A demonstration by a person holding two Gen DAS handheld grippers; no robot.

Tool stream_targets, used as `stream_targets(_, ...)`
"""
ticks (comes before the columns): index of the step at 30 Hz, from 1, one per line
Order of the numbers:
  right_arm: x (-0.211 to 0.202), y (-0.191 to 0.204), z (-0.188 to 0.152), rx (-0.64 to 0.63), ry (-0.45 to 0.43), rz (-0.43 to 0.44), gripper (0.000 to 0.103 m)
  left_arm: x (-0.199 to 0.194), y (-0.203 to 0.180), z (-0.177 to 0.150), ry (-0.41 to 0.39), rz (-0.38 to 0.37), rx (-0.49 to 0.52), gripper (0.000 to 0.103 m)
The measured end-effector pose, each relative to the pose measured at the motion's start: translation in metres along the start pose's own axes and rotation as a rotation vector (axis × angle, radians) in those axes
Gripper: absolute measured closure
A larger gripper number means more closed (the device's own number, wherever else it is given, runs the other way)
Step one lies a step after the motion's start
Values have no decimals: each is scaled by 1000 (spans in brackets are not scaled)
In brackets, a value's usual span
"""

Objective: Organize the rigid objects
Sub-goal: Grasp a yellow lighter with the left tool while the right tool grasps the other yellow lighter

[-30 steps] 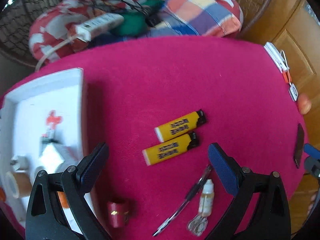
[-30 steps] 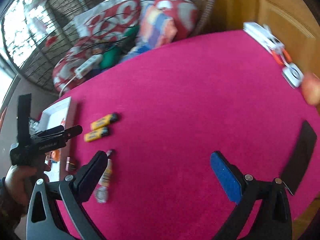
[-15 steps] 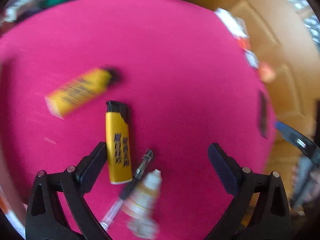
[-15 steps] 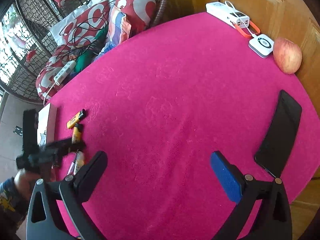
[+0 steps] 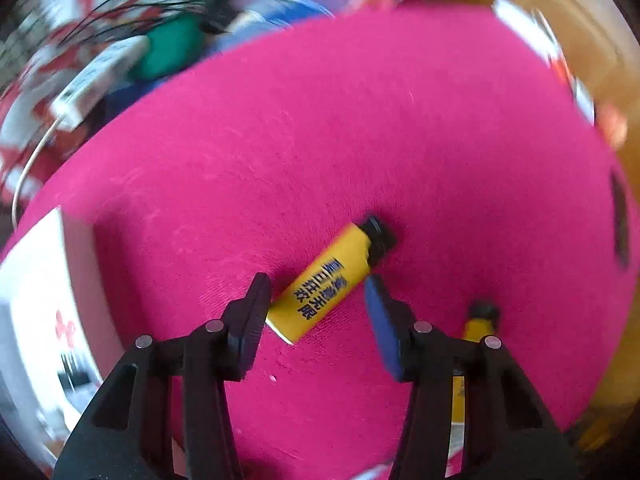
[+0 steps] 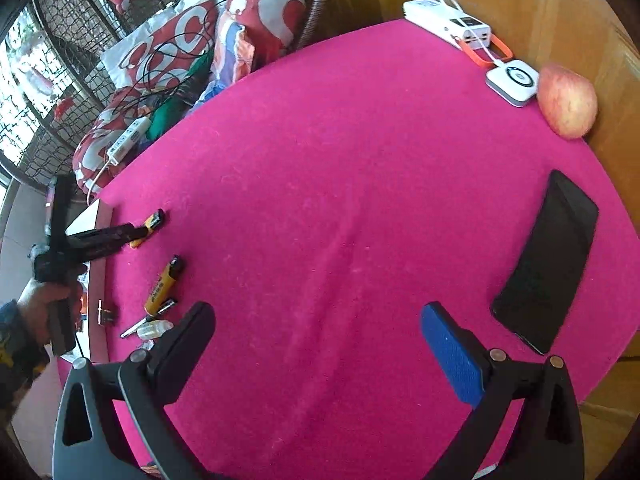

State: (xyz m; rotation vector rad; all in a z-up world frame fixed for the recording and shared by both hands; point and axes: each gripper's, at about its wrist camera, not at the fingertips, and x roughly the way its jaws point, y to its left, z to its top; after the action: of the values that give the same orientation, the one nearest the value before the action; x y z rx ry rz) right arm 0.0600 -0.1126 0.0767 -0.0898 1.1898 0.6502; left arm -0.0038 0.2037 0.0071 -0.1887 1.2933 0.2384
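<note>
A yellow lighter (image 5: 328, 280) with a black cap lies on the pink table between the fingers of my left gripper (image 5: 318, 306), whose jaws have narrowed around it; contact is unclear. It shows in the right wrist view (image 6: 149, 227) under the left gripper (image 6: 132, 233). A second yellow lighter (image 6: 165, 285) lies nearby, partly hidden behind the left finger (image 5: 476, 326). A pen (image 6: 148, 318), a small dropper bottle (image 6: 155, 329) and a red cylinder (image 6: 105, 314) lie beside it. A white tray (image 5: 36, 312) sits at the table's left edge. My right gripper (image 6: 316, 344) is open and empty over the table.
A black phone (image 6: 546, 260), an apple (image 6: 568, 100), a white round charger (image 6: 513, 81) and a power bank (image 6: 448, 22) lie at the right side. Cushions, a power strip (image 6: 128, 140) and cables sit on a wicker chair behind the table.
My left gripper has swung back left onto the farther lighter and its jaws have narrowed around it. My right gripper has drawn back slightly and stays open.
</note>
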Motion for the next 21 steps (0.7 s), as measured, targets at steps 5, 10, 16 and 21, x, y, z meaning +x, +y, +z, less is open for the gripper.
stream_targets(5, -3, -6, -3, 28, 1, -17, 0, 2, -5, 0, -17, -12, 91, 55)
stream_targets(10, 4, 6, -3, 36, 23, 5, 0, -2, -9, -3, -31, -12, 90, 80)
stream_targets(16, 23, 60, 1, -87, 64, 53, 0, -36, 7, -21, -98, -120, -115, 80)
stream_targets(21, 54, 113, -5, -200, 157, 58, 0, -91, 24, -47, -190, -173, -219, 80)
